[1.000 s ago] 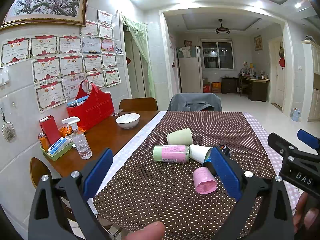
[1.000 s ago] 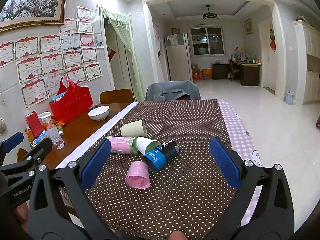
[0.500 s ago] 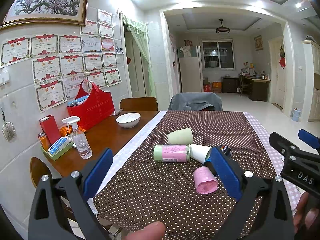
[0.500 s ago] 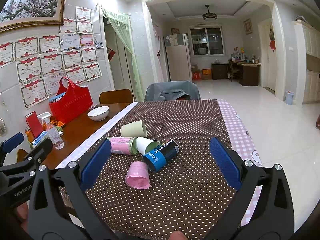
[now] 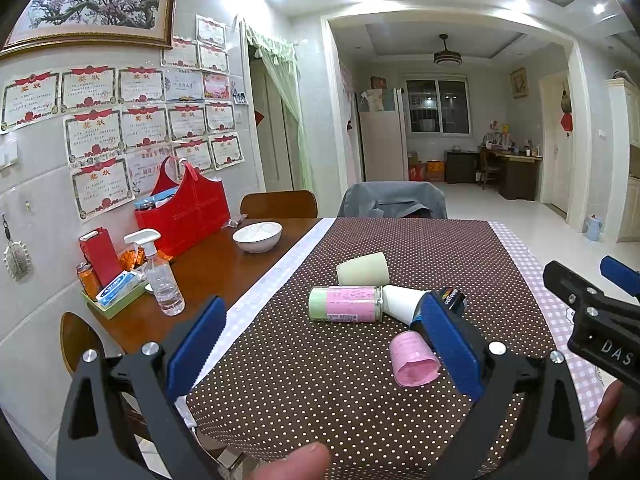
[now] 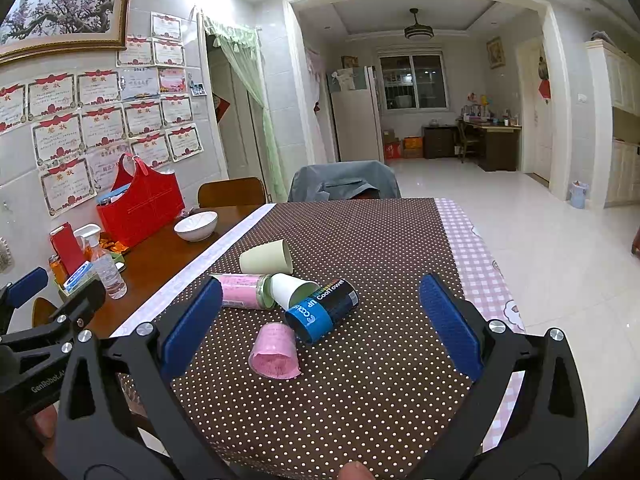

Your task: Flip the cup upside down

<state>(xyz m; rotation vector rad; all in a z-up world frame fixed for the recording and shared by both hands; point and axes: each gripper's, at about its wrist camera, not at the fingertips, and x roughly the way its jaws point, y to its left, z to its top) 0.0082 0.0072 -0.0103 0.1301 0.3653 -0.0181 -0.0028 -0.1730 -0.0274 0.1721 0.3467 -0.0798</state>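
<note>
Pink cup (image 6: 275, 350) on its side on dotted counter (image 6: 360, 400), mouth facing camera, long axis pointing away. Sits dead ahead of right gripper (image 6: 320, 326), nearer than left gripper (image 5: 322, 350). Both sets of fingers wide apart, holding nothing.

Tablecloth (image 6: 360, 392): brown, white polka dots; laid over a pink checked cloth (image 6: 476, 264).
Bowl (image 5: 257, 237): white, on the bare wooden table (image 5: 208, 264) left of the cloth.
Spray bottle (image 5: 160, 276): clear, white trigger head, upright near the table's near-left corner.
Red bag (image 5: 184, 212): stands against the tiled wall, behind the bowl.
Green tray (image 5: 114, 300): holds a red box and a blue-white packet.
Certificates (image 5: 120, 120): rows pinned to the wall.
Framed blossom painting (image 5: 96, 4): above them.
Chair (image 5: 394, 200): far end, grey cover.
</note>
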